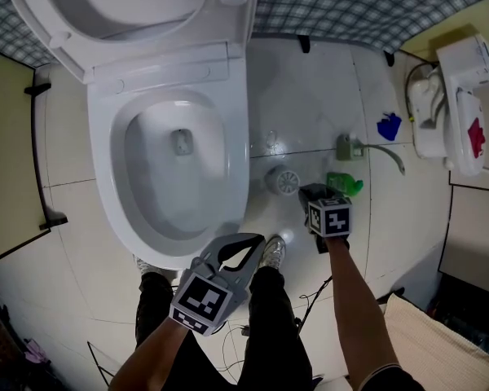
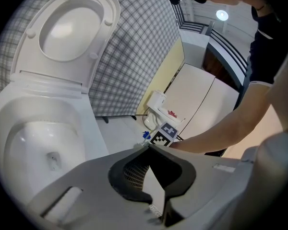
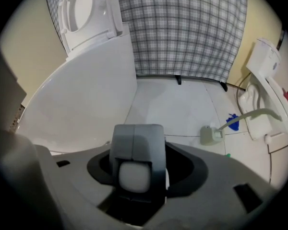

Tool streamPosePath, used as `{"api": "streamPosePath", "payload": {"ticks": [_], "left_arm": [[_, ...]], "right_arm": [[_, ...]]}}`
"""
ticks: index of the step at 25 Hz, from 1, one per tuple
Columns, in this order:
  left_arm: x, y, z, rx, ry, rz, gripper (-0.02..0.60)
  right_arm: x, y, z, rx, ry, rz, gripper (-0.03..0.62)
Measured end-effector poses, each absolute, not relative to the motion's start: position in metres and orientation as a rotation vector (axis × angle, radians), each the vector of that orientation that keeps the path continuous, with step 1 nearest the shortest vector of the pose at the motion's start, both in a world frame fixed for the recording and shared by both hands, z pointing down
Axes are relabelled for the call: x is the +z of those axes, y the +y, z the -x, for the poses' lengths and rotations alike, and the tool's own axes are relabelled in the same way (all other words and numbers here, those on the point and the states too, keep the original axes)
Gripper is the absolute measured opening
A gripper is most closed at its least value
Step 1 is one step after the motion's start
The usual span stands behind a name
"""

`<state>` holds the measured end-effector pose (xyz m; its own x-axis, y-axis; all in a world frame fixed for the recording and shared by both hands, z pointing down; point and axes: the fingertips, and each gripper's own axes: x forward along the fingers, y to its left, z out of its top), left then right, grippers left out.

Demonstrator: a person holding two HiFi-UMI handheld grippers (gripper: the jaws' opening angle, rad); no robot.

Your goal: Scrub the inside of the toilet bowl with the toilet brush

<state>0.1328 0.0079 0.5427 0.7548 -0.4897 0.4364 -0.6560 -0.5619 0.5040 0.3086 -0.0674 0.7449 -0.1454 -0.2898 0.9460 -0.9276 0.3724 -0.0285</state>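
My right gripper (image 1: 309, 192) points steeply down at the floor (image 1: 310, 88) just right of the toilet (image 1: 106, 194). It is over a round white spoked base (image 1: 284, 179); holder or bristle head, I cannot tell from the head view. In the right gripper view the toilet brush handle (image 3: 136, 150), grey with a white rounded end toward the camera, sits between my jaws and fills the middle of the gap. Right jaws released: they flank the handle without clamping it, and a thin light sliver shows between the handle and one pad. My left gripper (image 1: 246, 252) hangs lower in the head view, near the front rim of the toilet, angled toward the right gripper. Left jaws apart, nothing between them, only floor seen through the gap. The lid (image 1: 130, 6) is raised and the bowl (image 1: 175, 177) lies open, drain hole visible; no brush in it. Other items on the floor, apart from the handle:
- a green object (image 1: 345, 184) just beside my right gripper
- a second brush (image 1: 352, 147) with a long curved handle, farther back
- a blue object (image 1: 389, 126) beyond that
- a white unit (image 1: 460, 96) by the right wall

A checked cloth (image 1: 350, 2) runs along the back.
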Motion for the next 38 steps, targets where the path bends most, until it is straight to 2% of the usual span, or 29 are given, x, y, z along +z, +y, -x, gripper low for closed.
{"api": "streamPosePath", "payload": {"ticks": [6,12,19,25,30,38], "left_arm": [[0.527,0.004,-0.125,0.295,-0.882,-2.283,0.008],[0.497,-0.012,-0.096,0.239,-0.971,-2.274,0.008],[0.447,-0.040,-0.037,0.197,-1.140,-2.274,0.008],[0.397,-0.054,0.018,0.165,-1.300,-2.286,0.008],[0.386,-0.043,0.056,0.147,-1.388,-2.242,0.008],[0.420,-0.009,0.090,0.173,-1.423,-2.138,0.008]], "right_arm": [[0.686,-0.052,-0.315,0.769,-1.728,-1.139,0.238],[0.570,-0.057,-0.310,0.681,-1.897,-1.291,0.238],[0.424,-0.084,-0.258,0.502,-2.163,-1.399,0.238],[0.348,-0.097,-0.192,0.375,-2.362,-1.327,0.238],[0.334,-0.091,-0.125,0.358,-2.488,-1.160,0.238],[0.408,-0.060,-0.049,0.493,-2.472,-0.962,0.238]]}}
